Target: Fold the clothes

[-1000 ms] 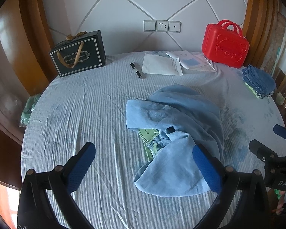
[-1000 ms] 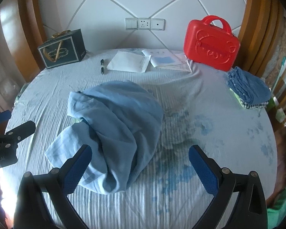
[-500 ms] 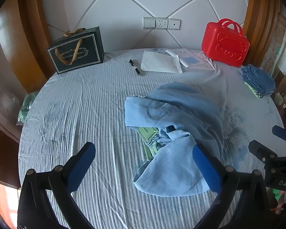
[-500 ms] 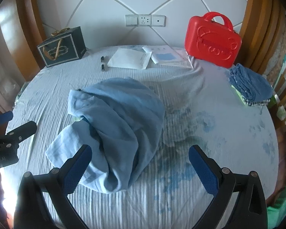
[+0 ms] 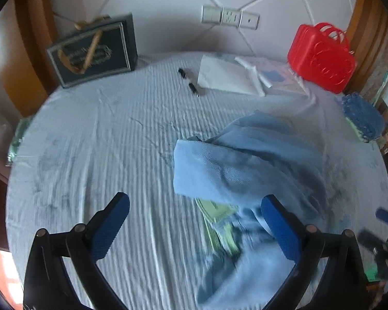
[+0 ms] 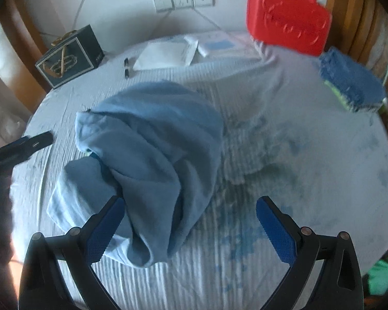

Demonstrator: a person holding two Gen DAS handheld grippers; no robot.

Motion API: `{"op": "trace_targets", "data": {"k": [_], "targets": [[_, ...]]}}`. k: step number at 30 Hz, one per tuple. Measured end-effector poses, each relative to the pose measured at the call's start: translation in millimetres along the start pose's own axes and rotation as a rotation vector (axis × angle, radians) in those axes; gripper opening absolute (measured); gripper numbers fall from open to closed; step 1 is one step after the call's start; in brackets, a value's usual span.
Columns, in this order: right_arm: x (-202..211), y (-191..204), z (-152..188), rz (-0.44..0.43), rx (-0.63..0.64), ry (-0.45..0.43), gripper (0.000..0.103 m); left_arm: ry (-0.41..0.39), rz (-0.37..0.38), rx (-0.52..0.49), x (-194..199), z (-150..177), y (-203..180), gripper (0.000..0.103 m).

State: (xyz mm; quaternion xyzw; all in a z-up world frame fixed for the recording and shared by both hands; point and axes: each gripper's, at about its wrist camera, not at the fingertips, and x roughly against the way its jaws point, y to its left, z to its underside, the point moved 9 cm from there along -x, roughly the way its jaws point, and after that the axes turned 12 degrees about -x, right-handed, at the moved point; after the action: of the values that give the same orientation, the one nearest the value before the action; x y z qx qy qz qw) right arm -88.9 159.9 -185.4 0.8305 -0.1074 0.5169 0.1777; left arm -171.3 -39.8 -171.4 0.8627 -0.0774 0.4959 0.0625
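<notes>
between the spread fingers of the right gripper (image 6: 188,222) lies the near hem of the light blue garment (image 6: 152,155), crumpled in a heap on the striped tablecloth (image 6: 310,180); nothing is held, the left-hand pad sits just over the cloth's near fold and the right-hand pad over bare, stained tablecloth; the left gripper (image 5: 194,222) is likewise spread wide and holds nothing, its right-hand pad over the same garment (image 5: 245,160), its left-hand pad over bare cloth.

changes against half a second ago: both views have closed in on the heap, which now fills more of each frame; both frames are smeared by motion; the garment's own shape and position appear unaltered; a green-patterned piece (image 5: 217,214) shows under its edge as before, nature not determinable.

beyond the fingers, well apart: a folded stack of darker blue clothes (image 6: 349,82) at the right-hand table edge, a red case (image 6: 287,15), papers (image 6: 168,54), a pen (image 6: 126,67) and a dark gift bag (image 6: 69,59).

finding: the garment lies unfolded and bunched; the approach of both tools suggests a grasp on its near edges is being prepared; judged need is to spread it flat before any fold; risk noted: layers overlap, so a pinch may take more than one ply.
</notes>
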Motion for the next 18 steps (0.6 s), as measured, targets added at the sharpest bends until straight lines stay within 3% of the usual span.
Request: {"op": "trace_targets", "data": {"k": [5,8,10,13,14,15,18], "targets": [[-33,0,9,-0.055,-0.024,0.09,0.103,0.057,0.019,-0.033,-59,-8,-5,0.103],[-54,5,16,-0.064,-0.021,0.144,0.103,0.075,0.085,-0.055,-82,-10,-17,0.083],[-69,8,22,-0.062,-0.015,0.182,0.097,0.079,0.117,-0.062,-85,-12,-21,0.061],[-93,14,35,-0.082,-0.005,0.259,0.059,0.036,0.108,-0.052,-67,-25,-14,0.038],[-102,15,40,-0.083,0.004,0.286,0.038,0.022,0.105,-0.049,-61,-29,-12,0.033],[-106,16,42,-0.076,0.016,0.291,0.026,0.007,0.102,-0.046,-54,-33,-9,0.024],[-102,16,23,-0.053,0.052,0.23,0.013,-0.035,0.093,-0.036,-35,-45,-2,0.014]]}}
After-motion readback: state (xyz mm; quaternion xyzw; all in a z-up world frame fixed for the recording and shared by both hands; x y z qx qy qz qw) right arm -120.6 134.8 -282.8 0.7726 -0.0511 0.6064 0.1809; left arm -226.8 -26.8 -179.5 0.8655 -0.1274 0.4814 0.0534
